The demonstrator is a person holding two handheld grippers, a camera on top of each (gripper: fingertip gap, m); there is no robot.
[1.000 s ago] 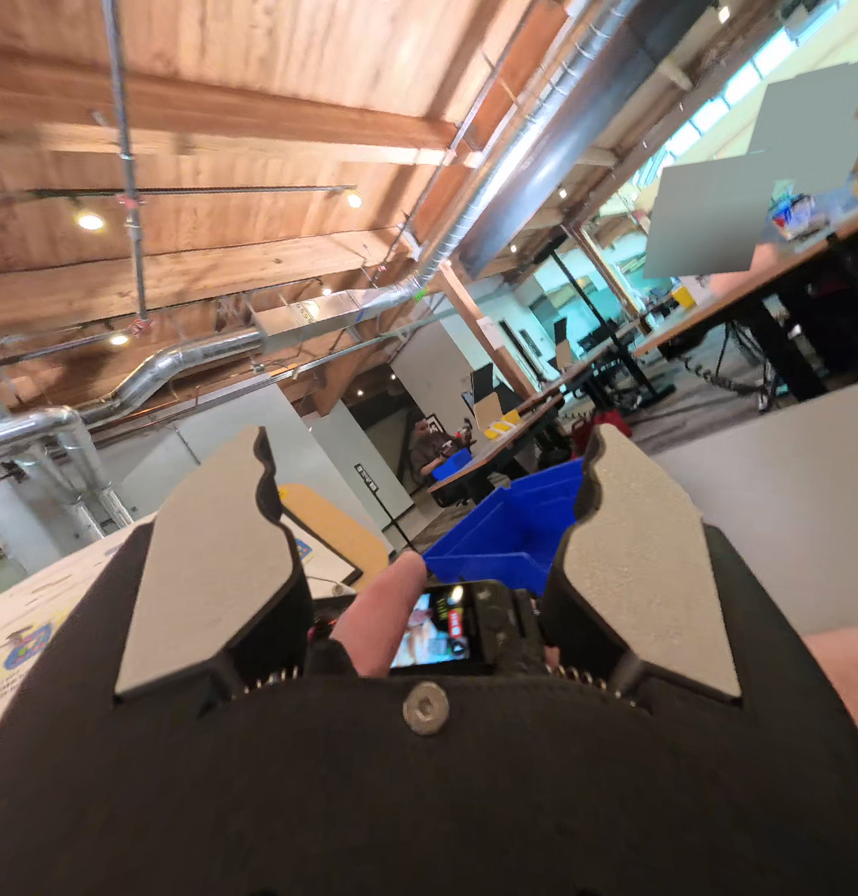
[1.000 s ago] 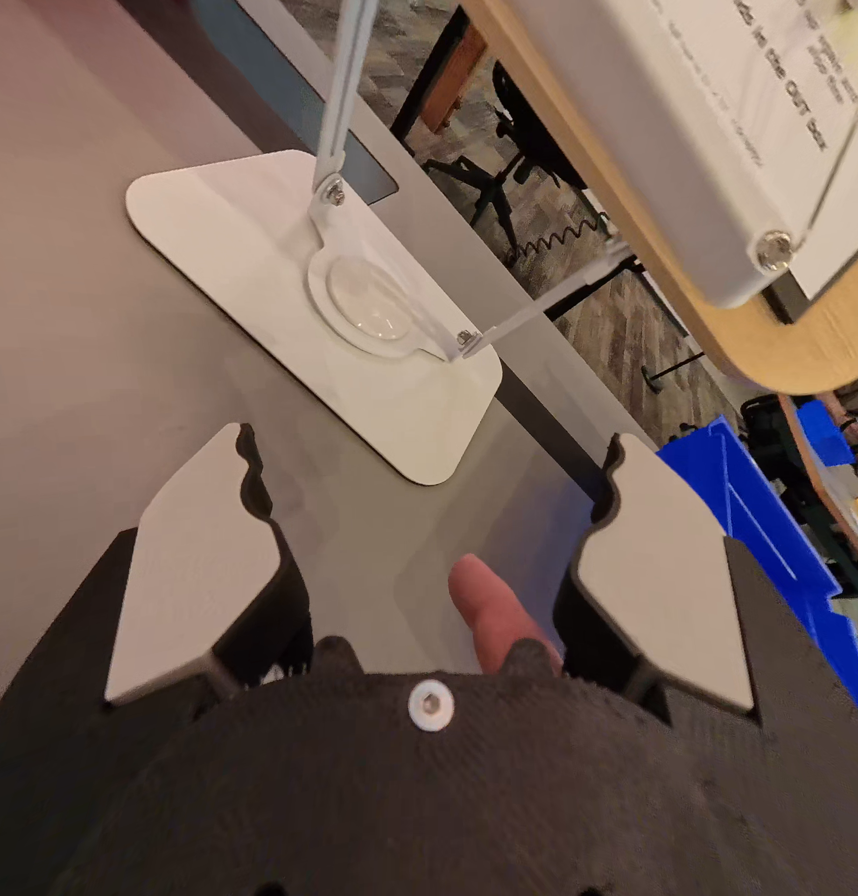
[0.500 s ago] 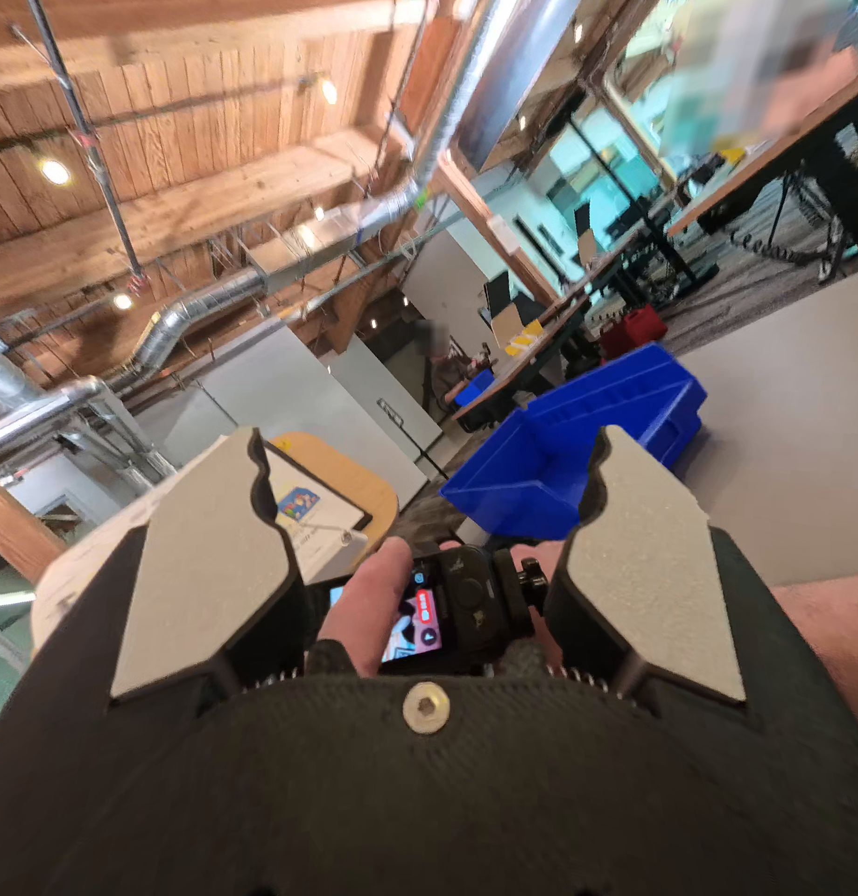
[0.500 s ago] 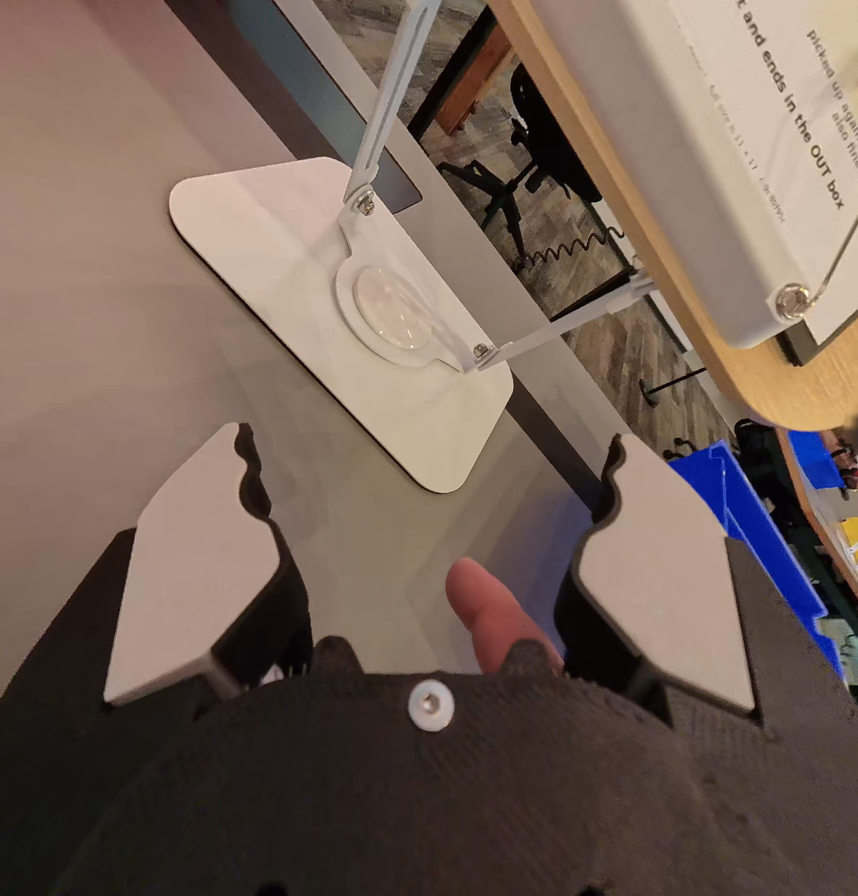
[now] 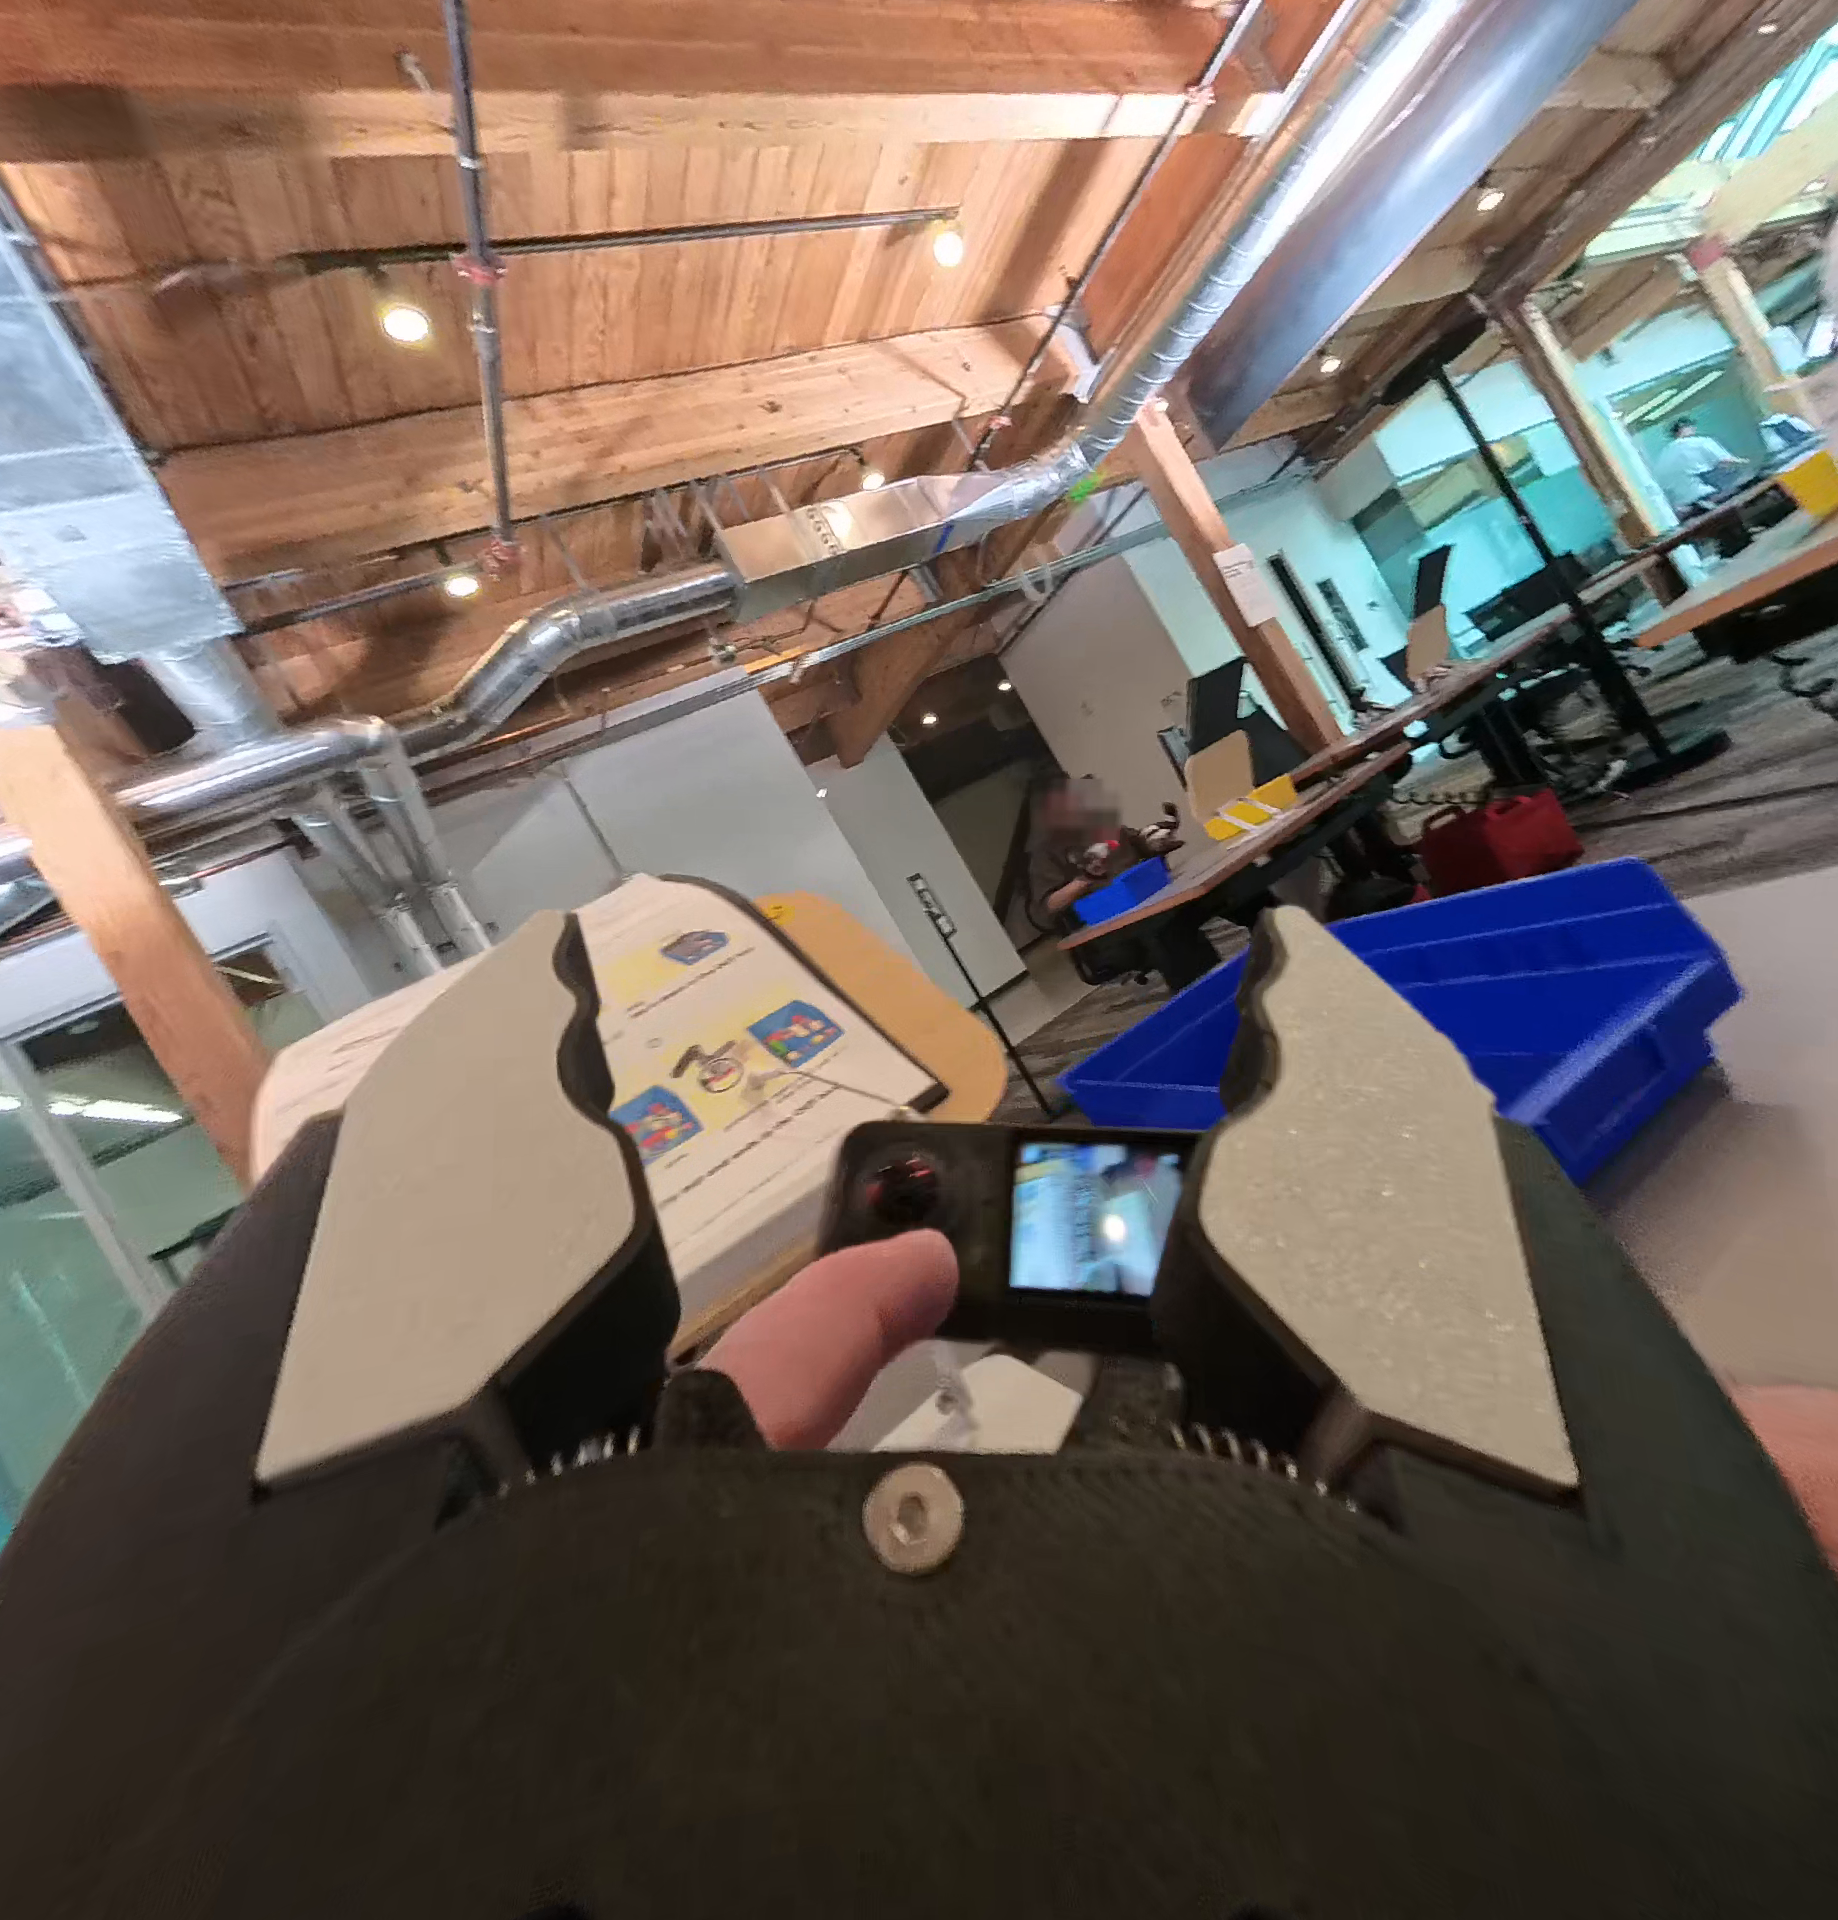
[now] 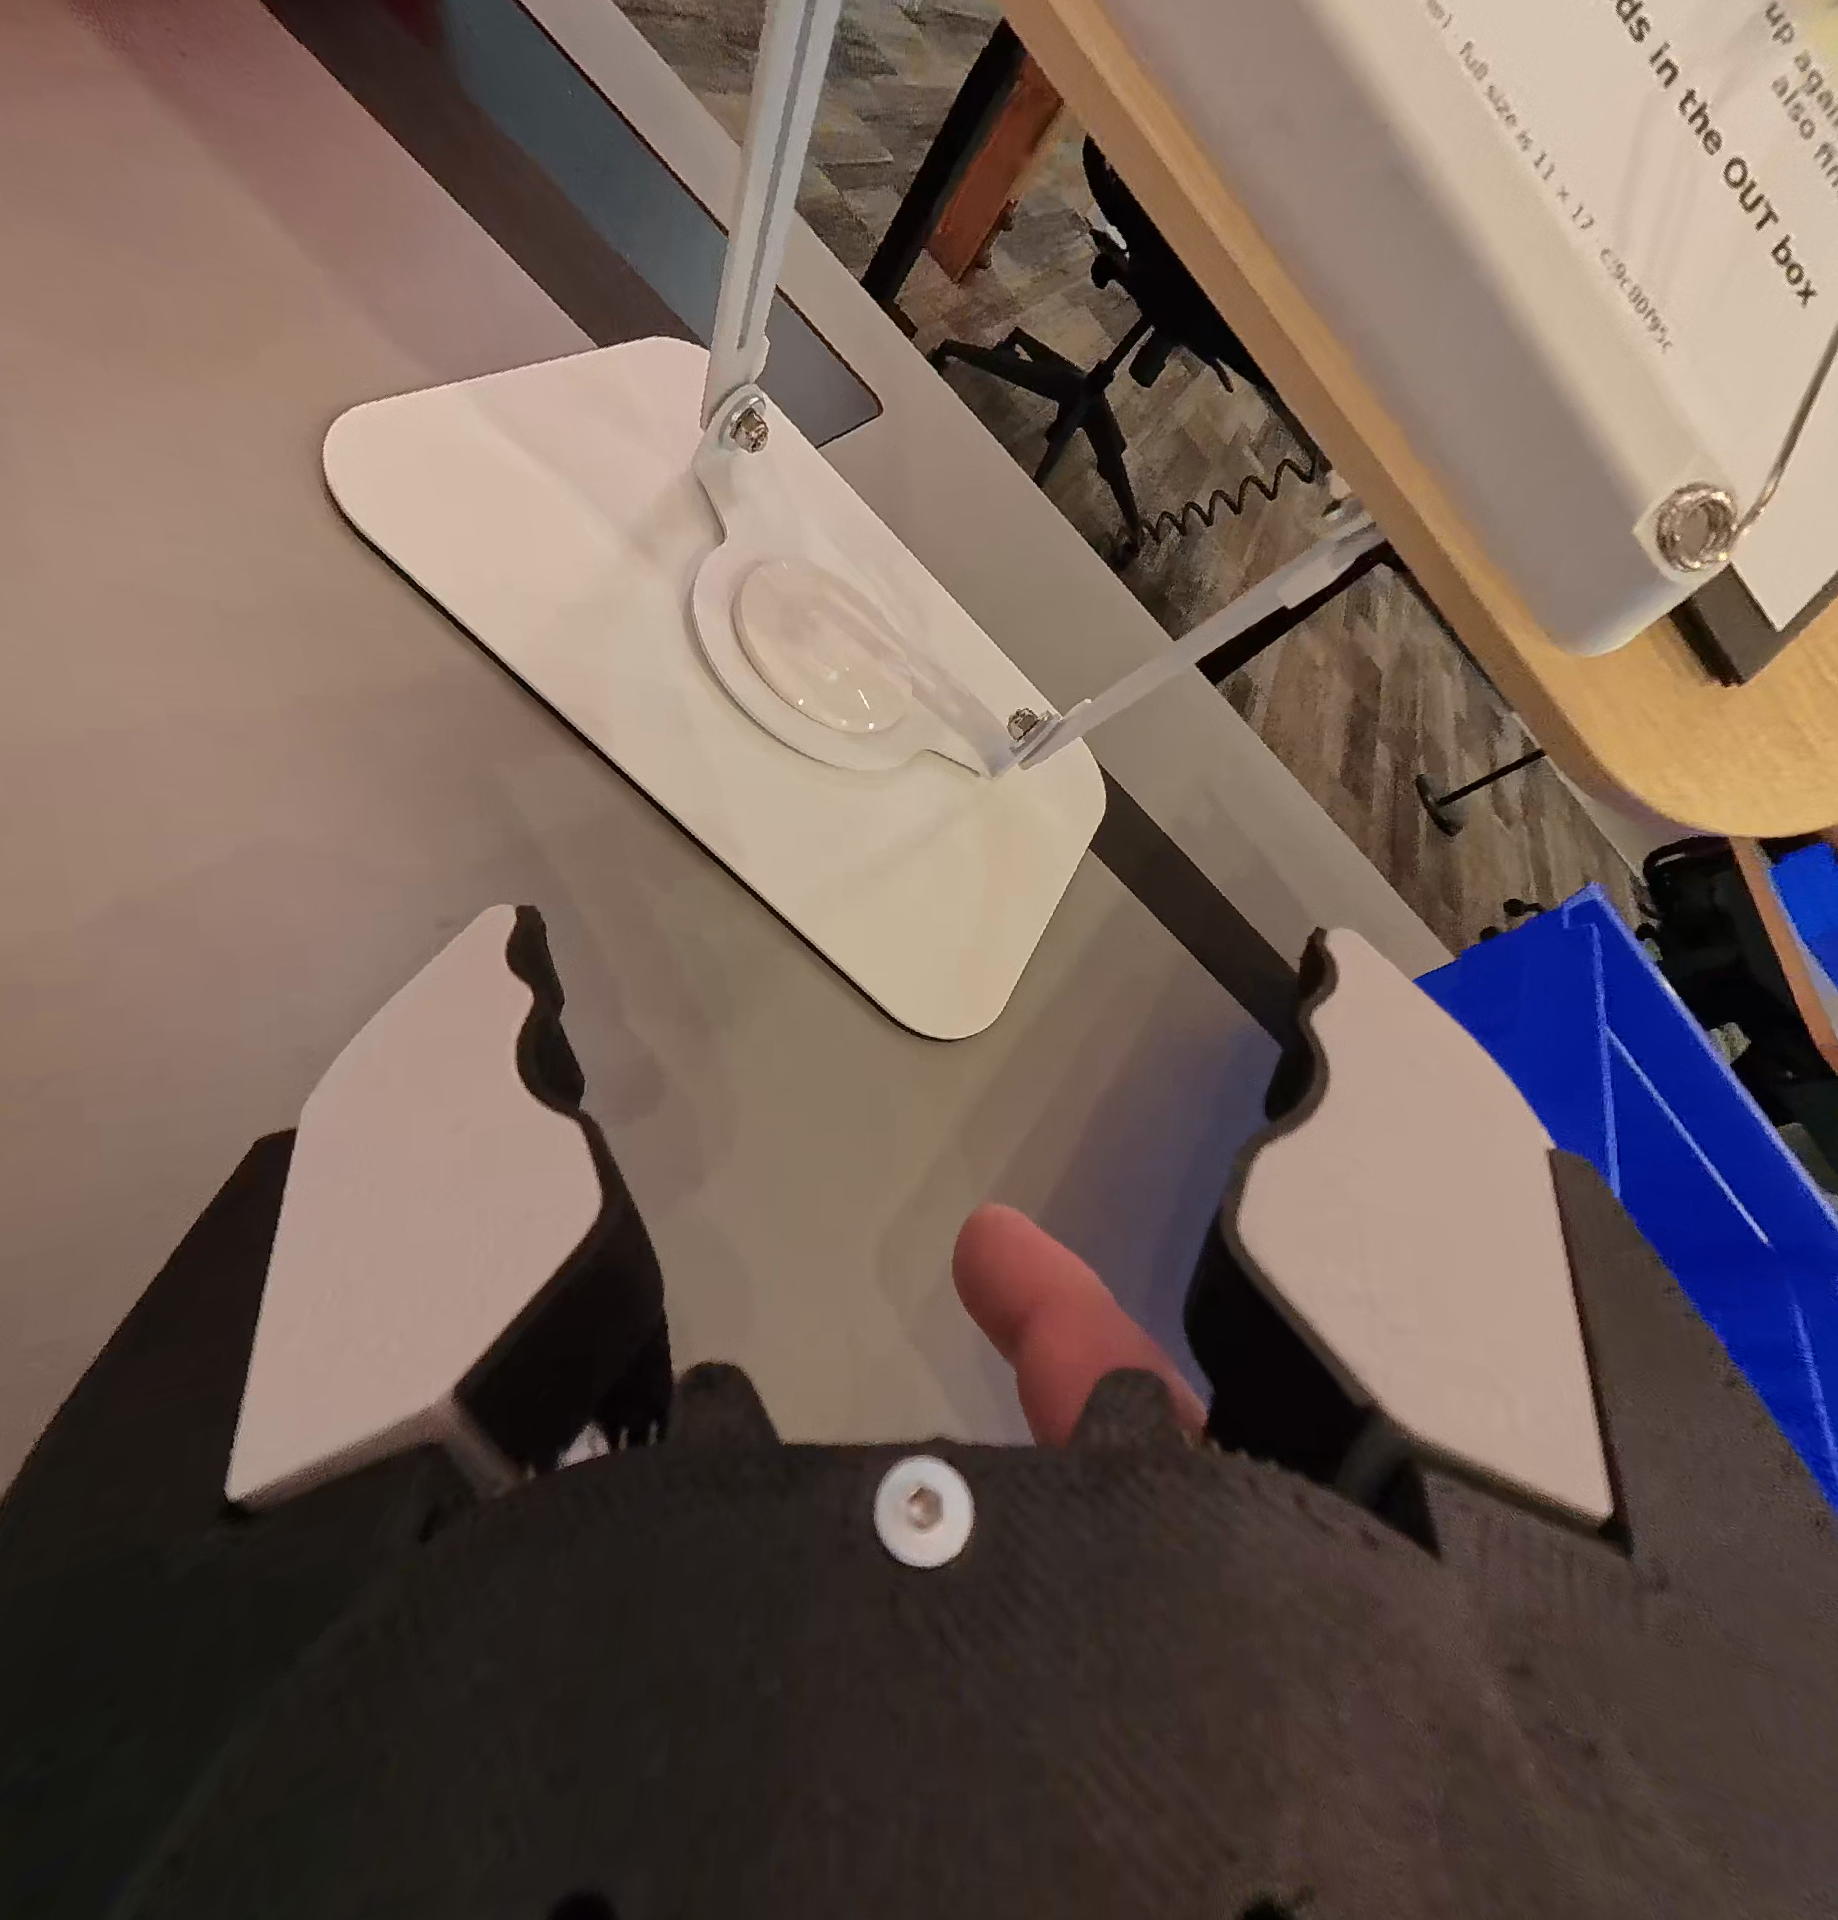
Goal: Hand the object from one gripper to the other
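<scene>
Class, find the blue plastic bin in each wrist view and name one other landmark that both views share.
Left wrist view: blue bin at mid right, behind the gripper's right finger.
Right wrist view: blue bin at the right edge, beside the right finger.
Shared landmark: the wooden board carrying a printed sheet.

The blue bin (image 6: 1725, 1195) is cut off by the right wrist view's edge.

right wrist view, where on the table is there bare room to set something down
The grey table looks bare left of the white stand base and between the open right gripper and that base. It is tighter by the blue bin.
</scene>
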